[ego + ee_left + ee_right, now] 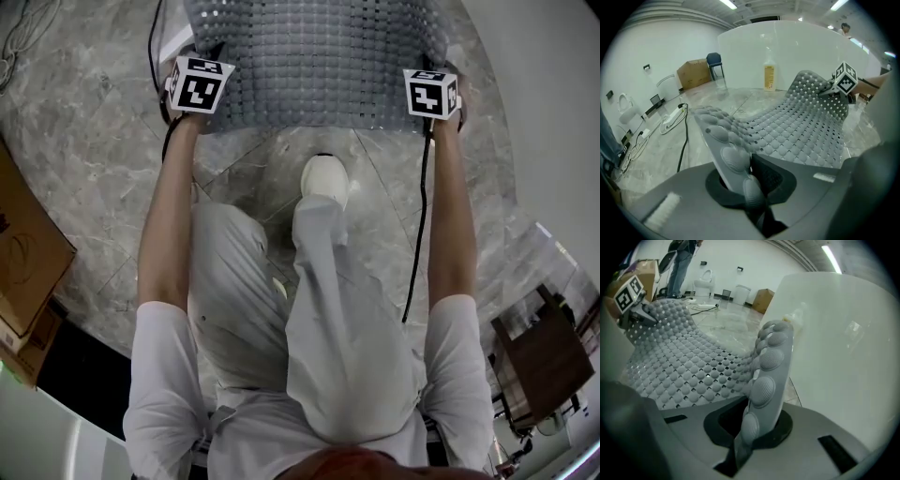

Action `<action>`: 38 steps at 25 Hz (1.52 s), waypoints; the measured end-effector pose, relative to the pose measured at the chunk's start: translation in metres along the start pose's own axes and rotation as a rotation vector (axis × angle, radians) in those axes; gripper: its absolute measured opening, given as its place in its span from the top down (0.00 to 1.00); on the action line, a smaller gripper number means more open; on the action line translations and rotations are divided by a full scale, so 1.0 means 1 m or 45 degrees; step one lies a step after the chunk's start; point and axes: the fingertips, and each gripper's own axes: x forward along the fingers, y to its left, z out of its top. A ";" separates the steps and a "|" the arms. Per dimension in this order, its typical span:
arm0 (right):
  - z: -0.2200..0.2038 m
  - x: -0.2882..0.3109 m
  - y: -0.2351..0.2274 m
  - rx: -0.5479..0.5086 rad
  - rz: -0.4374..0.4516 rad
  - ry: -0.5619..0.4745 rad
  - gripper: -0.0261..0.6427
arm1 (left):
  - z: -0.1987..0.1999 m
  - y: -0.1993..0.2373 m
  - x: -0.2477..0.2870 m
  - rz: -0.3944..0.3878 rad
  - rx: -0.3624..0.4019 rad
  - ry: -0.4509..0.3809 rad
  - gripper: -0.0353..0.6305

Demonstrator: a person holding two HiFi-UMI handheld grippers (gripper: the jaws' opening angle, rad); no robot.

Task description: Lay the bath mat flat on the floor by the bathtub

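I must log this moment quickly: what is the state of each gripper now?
The left gripper: closed on the bath mat.
The right gripper: closed on the bath mat too.

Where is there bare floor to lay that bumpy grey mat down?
Bare marble floor lies between the cardboard box and the person's shoe, and along the bathtub beyond the held bath mat. It is crowded near the spray bottle and the power strip with its cables.
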 end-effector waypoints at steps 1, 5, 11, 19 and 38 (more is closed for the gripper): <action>-0.002 0.005 -0.002 -0.021 -0.007 0.009 0.93 | -0.003 0.003 0.003 -0.003 -0.013 0.011 0.90; -0.015 0.024 -0.011 -0.061 0.000 0.038 0.92 | -0.017 0.016 0.014 -0.028 -0.062 0.032 0.88; -0.031 0.047 -0.025 -0.017 0.042 0.034 0.88 | -0.032 0.030 0.026 -0.049 -0.109 0.085 0.85; -0.046 0.072 -0.040 0.423 0.322 0.055 0.84 | -0.050 0.043 0.041 -0.087 -0.270 0.139 0.80; -0.101 0.077 -0.064 0.685 0.599 0.096 0.66 | -0.064 0.069 0.043 -0.204 -0.407 0.101 0.58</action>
